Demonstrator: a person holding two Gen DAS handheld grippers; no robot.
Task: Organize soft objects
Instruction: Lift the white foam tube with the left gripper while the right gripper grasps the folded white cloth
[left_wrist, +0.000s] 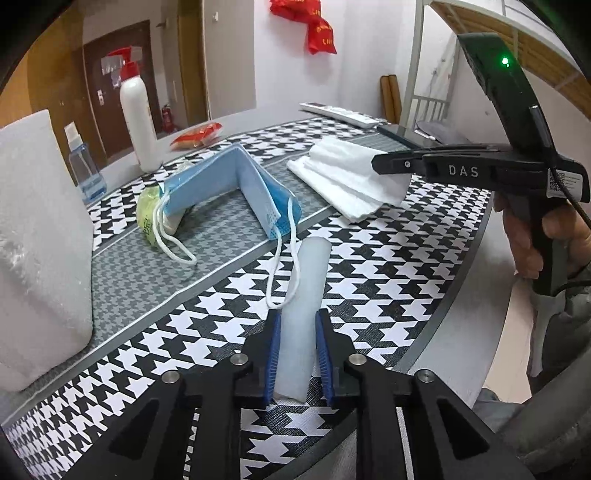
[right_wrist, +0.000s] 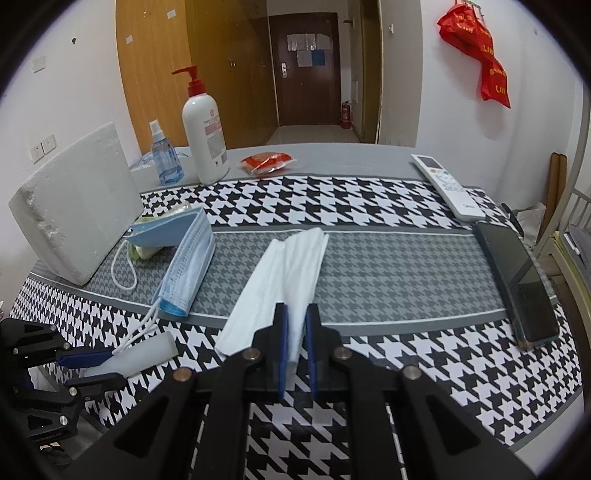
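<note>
— Both of our tongs are busy. From the left wrist, our left gripper (left_wrist: 297, 354) is pinched on the near end of a pale translucent strip (left_wrist: 304, 295), blue pads (left_wrist: 274, 354) against its sides; the strip runs away from us over the houndstooth tablecloth (left_wrist: 388, 266).

— And the masks?

— The blue face masks (left_wrist: 243, 184) stand folded on the grey band just beyond the strip, one ear loop draped across it. Left of them sits a white foam block (left_wrist: 40, 240). Our right gripper (left_wrist: 391, 164) shows side-on at the right, a hand (left_wrist: 535, 236) on its handle, tips over the white folded cloth (left_wrist: 347, 177).

— What do we see from the right wrist?

— Our right gripper (right_wrist: 296, 343) is clamped on the near edge of that white folded cloth (right_wrist: 284, 273), which lies across the grey band. The masks (right_wrist: 184, 254) sit to its left, before the foam block (right_wrist: 74, 210). At the lower left our left gripper (right_wrist: 107, 363) grips the strip (right_wrist: 144, 352). A remote (right_wrist: 448, 186) and a dark phone (right_wrist: 517, 280) lie at the right.
</note>
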